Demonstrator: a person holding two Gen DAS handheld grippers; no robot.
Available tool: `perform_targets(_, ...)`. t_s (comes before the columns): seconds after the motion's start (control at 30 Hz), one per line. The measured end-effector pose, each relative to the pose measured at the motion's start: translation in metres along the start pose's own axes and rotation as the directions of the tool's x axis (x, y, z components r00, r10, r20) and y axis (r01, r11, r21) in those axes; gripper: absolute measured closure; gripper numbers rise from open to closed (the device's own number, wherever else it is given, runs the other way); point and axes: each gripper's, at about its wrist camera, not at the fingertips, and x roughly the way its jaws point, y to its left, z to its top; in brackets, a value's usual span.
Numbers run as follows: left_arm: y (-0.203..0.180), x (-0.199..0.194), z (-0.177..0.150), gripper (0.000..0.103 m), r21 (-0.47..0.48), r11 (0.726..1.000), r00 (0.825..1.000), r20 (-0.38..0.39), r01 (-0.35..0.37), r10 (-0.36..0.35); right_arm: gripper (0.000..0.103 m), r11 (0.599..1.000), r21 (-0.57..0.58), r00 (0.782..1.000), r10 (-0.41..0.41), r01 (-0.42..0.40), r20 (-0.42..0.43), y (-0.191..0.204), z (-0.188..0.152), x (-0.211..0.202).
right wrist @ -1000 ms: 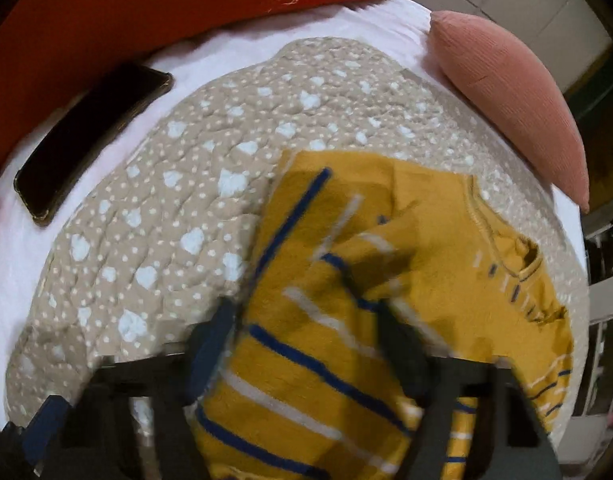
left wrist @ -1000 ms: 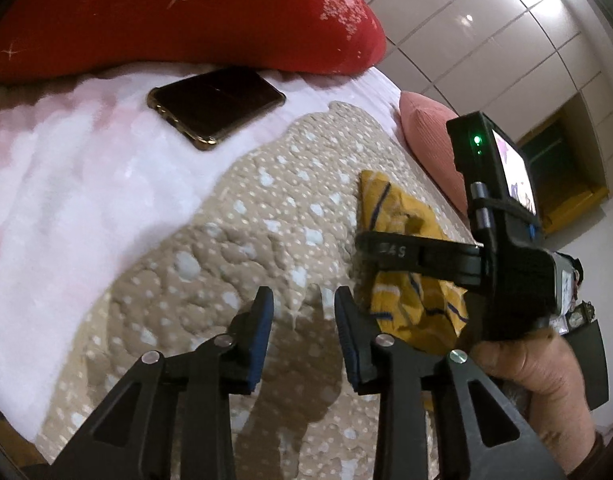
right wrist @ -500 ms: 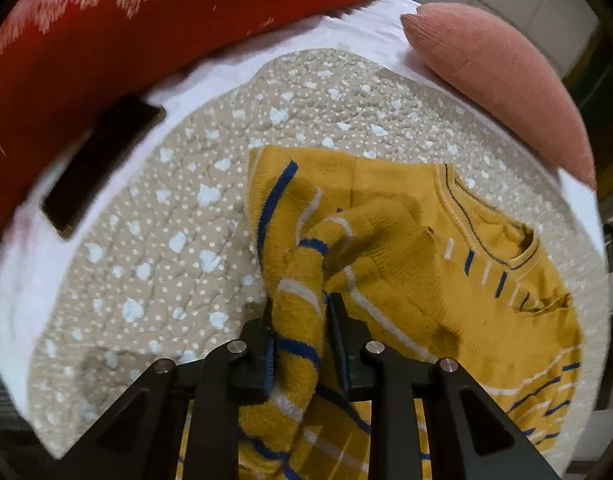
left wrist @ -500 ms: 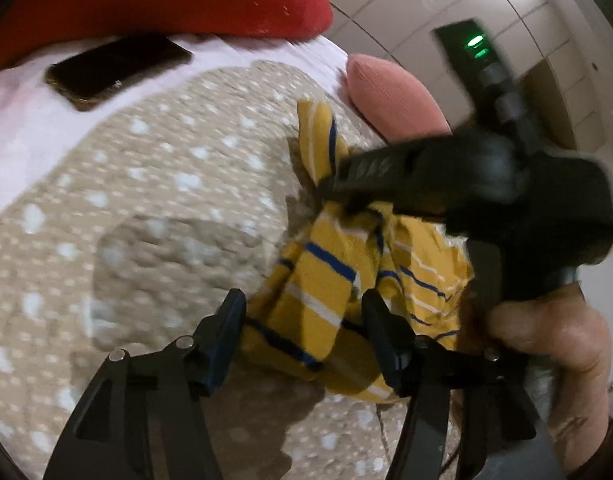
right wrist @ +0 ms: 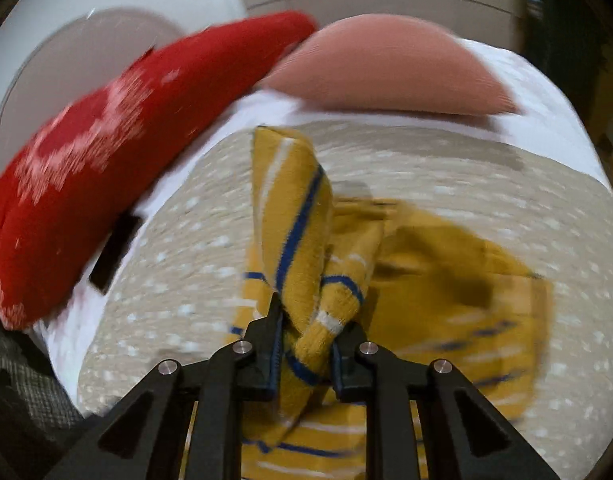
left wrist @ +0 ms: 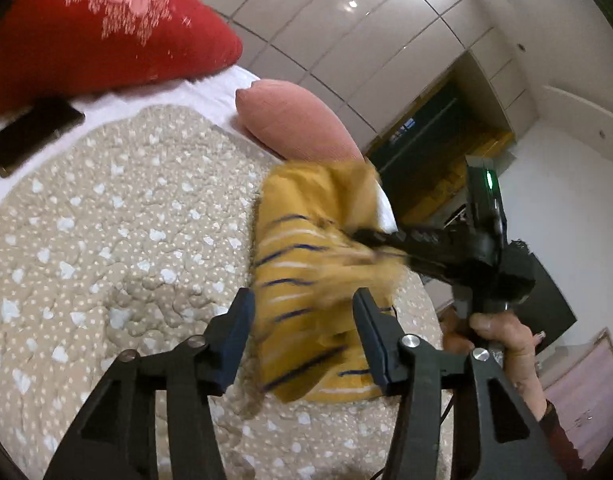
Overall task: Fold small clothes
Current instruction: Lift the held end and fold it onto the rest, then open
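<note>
A small mustard-yellow sweater point(left wrist: 306, 280) with blue and white stripes lies on a beige dotted quilt point(left wrist: 126, 240). My right gripper point(right wrist: 308, 332) is shut on a bunched fold of the sweater point(right wrist: 294, 240) and holds it lifted above the quilt; the rest of the garment drapes to the right. In the left wrist view the right gripper point(left wrist: 370, 236) shows with the cloth in its jaws. My left gripper point(left wrist: 304, 320) is open, its fingers either side of the sweater's near part, holding nothing.
A red pillow point(left wrist: 86, 40) and a pink pillow point(left wrist: 294, 128) lie at the far side of the bed. A dark phone point(left wrist: 30, 132) rests on the white sheet at the left. A wardrobe point(left wrist: 386, 20) stands behind.
My right gripper has lifted the gripped fold of the sweater higher and carried it away from me. My left gripper has opened wider and swung right, toward the sweater.
</note>
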Motion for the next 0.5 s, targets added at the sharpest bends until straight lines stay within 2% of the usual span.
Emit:
perform_targets(0.07,-0.006,0.002,-0.008,0.053,0.013,1.000,0.999,-0.033,-0.011,0.012,0.091,0.996,0.083,0.999,-0.027,0.025,0.020,-0.050,-0.005,-0.011)
perform_targets(0.13,-0.013,0.011,-0.018,0.053,0.042,0.998,0.995,-0.091,-0.043,0.047,0.091,0.986,0.162,0.999,-0.043,0.038,0.027,-0.091,-0.012,-0.015)
perform_targets(0.23,-0.027,0.034,-0.033,0.053,0.098,0.989,0.977,-0.172,-0.109,0.125,0.091,0.965,0.255,0.997,-0.075,0.065,0.026,-0.144,-0.029,-0.013)
perform_targets(0.37,-0.044,0.048,-0.043,0.053,0.148,0.980,0.962,-0.219,-0.133,0.163,0.091,0.946,0.322,0.999,-0.045,0.038,0.015,-0.176,-0.047,-0.003)
perform_targets(0.43,-0.055,0.054,-0.043,0.053,0.189,0.970,0.954,-0.226,-0.154,0.195,0.090,0.947,0.321,1.000,-0.009,-0.001,0.028,-0.182,-0.049,-0.005)
perform_targets(0.5,-0.060,0.065,-0.038,0.053,0.224,0.960,0.948,-0.229,-0.170,0.222,0.088,0.950,0.311,1.000,-0.016,0.007,0.026,-0.185,-0.048,-0.010)
